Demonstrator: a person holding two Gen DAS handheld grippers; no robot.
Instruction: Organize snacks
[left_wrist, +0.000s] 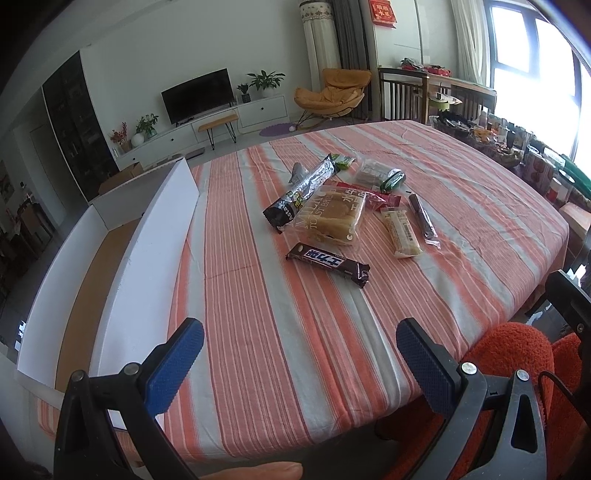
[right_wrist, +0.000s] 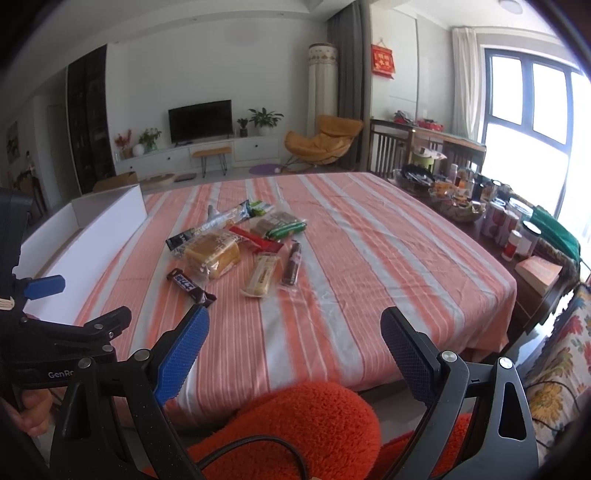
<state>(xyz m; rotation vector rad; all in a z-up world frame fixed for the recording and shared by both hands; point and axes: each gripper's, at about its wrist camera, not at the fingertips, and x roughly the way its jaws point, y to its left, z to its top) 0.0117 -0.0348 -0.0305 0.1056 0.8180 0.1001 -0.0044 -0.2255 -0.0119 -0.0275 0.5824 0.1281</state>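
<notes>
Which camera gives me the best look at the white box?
The left wrist view: the white box sits close at the table's left edge, its brown floor and long walls visible. The right wrist view shows the box farther off, partly hidden behind the left hand-held gripper.

Orange-striped tablecloth (left_wrist: 295, 332), white box (left_wrist: 147, 236) (tan floor), blue jaws

"MILAN TOAST BREAD" reads on the clear bread bag (left_wrist: 330, 218); "GenRo", cut off, on my black left gripper body (right_wrist: 61, 374).
</notes>
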